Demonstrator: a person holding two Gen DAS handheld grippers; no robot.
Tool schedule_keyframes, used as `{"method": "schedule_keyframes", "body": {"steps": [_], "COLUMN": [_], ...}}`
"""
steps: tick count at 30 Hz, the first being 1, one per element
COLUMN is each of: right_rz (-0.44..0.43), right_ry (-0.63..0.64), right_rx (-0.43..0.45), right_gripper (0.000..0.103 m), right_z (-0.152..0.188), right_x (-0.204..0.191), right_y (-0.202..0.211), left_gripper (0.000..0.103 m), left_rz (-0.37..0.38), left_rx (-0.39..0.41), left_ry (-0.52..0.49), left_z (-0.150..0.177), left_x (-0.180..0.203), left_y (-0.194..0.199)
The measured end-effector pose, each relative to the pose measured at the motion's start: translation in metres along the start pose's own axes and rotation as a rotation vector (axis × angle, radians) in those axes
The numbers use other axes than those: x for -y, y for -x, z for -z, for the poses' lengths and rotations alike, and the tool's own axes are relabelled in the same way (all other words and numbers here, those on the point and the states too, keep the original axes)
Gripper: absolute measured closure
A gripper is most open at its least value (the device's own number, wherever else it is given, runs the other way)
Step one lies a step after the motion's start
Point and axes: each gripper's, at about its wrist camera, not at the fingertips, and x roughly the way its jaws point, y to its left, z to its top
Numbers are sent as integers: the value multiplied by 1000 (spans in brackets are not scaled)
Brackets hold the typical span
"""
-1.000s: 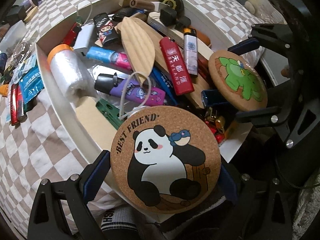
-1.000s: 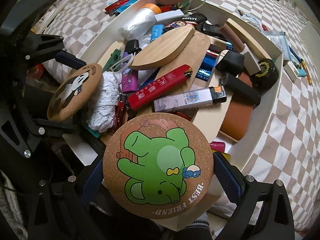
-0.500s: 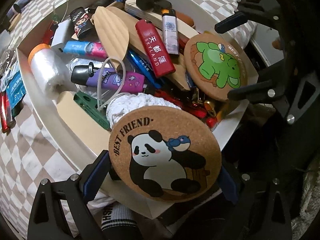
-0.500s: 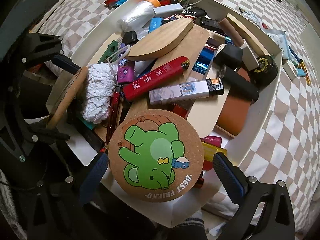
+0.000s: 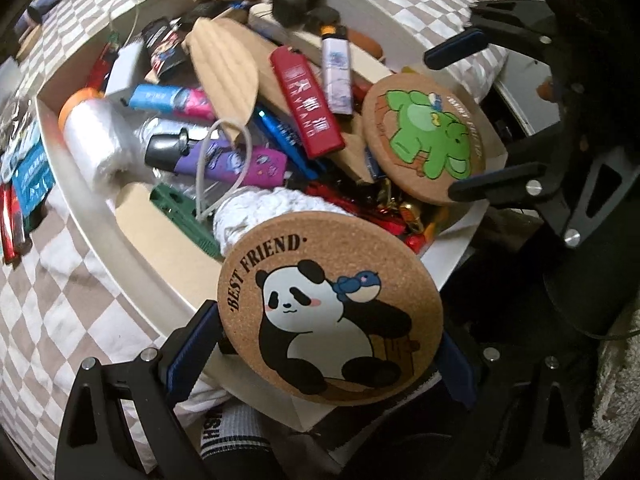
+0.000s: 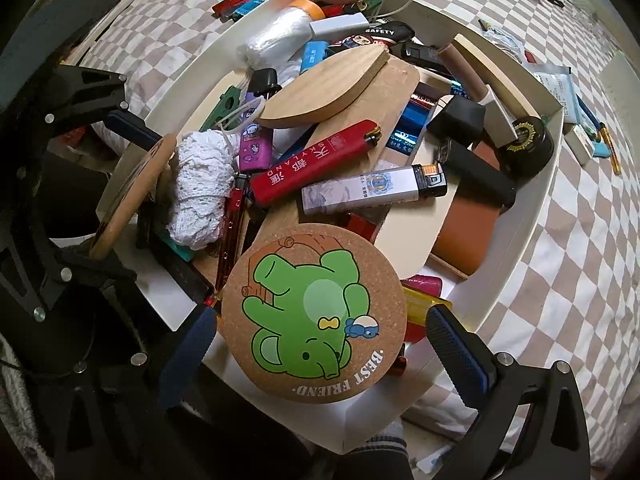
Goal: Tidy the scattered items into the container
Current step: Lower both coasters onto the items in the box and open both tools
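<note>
Cork round panda coaster (image 5: 331, 309) sits clamped between the left gripper (image 5: 330, 344) pads; the right gripper (image 6: 320, 344) stands wide, its green-elephant cork coaster (image 6: 314, 312) resting ahead over the white box (image 6: 532, 216). Better lower flat, then release.

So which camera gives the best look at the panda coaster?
The left wrist view: the panda coaster faces the lens between the left gripper fingers, whole print readable. The right wrist view shows it nearly edge-on.
</note>
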Motion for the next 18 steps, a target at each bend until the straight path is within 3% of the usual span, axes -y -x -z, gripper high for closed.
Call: {"method": "schedule_keyframes", "body": {"steps": [13, 18], "right_rz": [4, 5], "right_ry": [12, 13], "right_rx": [6, 6], "right_gripper": [0, 0], "right_z": [-9, -11], "right_x": [1, 1], "right_y": [0, 0], "left_gripper": [0, 0], "left_rz": [17, 16], "left_rx": [85, 79], "left_ry": [50, 45], "left_z": [2, 5], "left_x": [-12, -13], "left_y": [14, 20]}}
